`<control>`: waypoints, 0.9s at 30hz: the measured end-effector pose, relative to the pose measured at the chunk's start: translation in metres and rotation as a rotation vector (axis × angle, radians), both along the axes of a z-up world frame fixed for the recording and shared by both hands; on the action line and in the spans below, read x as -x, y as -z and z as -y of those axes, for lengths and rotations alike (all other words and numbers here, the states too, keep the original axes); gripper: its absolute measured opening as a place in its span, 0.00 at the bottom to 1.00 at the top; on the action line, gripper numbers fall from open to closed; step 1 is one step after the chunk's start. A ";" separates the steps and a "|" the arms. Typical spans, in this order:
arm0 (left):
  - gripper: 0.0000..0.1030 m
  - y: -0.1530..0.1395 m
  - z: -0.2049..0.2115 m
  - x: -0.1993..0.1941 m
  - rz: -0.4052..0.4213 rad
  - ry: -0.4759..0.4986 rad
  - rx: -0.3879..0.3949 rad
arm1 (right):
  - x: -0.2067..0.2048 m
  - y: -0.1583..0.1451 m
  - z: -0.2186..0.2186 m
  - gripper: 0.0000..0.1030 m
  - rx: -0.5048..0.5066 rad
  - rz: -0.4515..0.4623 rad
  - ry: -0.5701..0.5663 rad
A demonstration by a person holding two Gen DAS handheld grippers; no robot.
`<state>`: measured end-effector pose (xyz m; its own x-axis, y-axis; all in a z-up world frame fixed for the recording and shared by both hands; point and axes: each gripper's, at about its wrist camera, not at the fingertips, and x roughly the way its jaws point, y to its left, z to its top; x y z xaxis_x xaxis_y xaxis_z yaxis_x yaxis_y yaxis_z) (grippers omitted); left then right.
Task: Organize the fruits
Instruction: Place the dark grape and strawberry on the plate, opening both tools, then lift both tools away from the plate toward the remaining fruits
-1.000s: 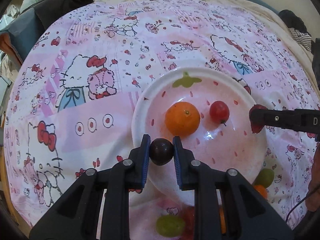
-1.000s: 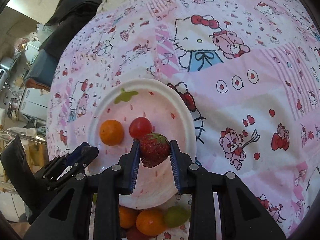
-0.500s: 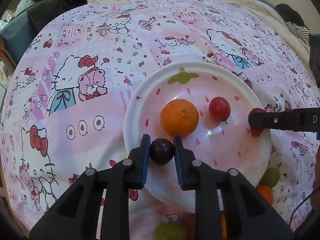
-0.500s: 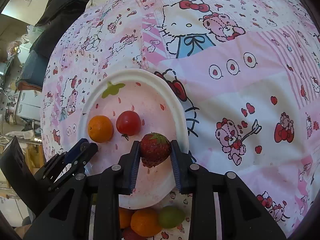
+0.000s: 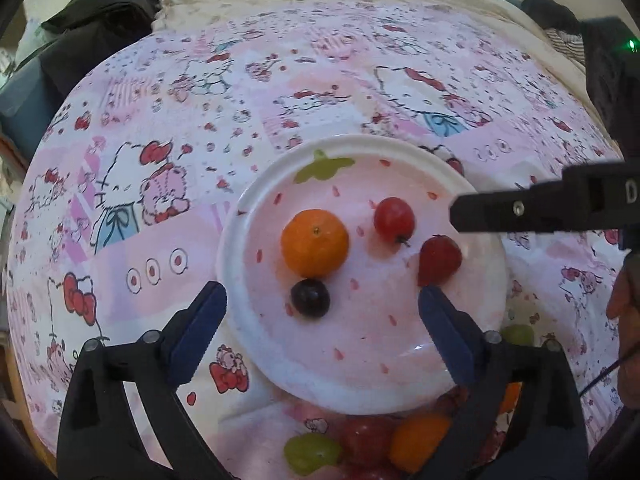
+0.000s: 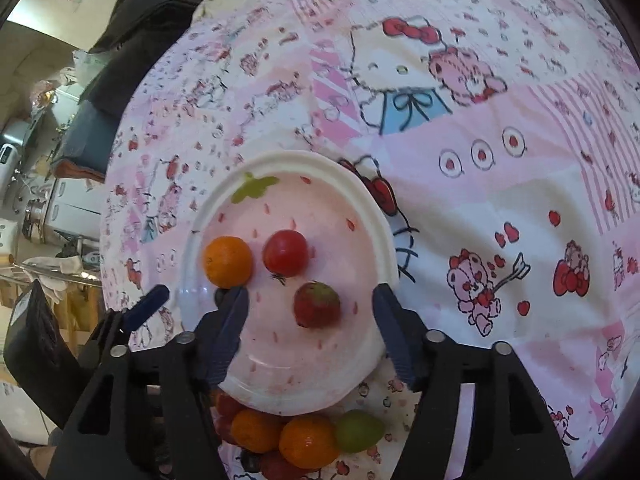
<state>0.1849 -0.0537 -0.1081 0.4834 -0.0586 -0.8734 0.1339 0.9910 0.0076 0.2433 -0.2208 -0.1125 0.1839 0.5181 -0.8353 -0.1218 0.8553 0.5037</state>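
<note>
Both jaws gape wide: grape (image 5: 310, 298) and strawberry (image 6: 317, 305) sit released on the plate (image 5: 240, 216) (next, fetch from the pile (image 6: 304, 442)).

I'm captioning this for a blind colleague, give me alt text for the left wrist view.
The open left gripper hovers over a pink plate holding an orange, a tomato, a strawberry and a dark grape. More fruit lies on the cartoon-print cloth.

A lived-in home room

A Hello Kitty cloth (image 6: 500, 200) covered the table, dark clothes (image 5: 92, 36) lay heaped behind it, and a metal pot (image 6: 34, 216) sat on a cluttered shelf beside it.
</note>
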 end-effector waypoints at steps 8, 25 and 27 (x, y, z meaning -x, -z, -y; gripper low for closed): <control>0.92 -0.031 -0.017 0.013 0.061 -0.065 0.014 | 0.011 -0.032 0.014 0.72 -0.033 0.089 0.043; 0.92 -0.109 -0.061 0.083 0.212 -0.202 0.062 | 0.092 -0.104 0.044 0.72 -0.053 0.290 0.096; 0.92 -0.116 -0.061 0.092 0.226 -0.193 0.062 | 0.101 -0.107 0.046 0.72 -0.040 0.306 0.102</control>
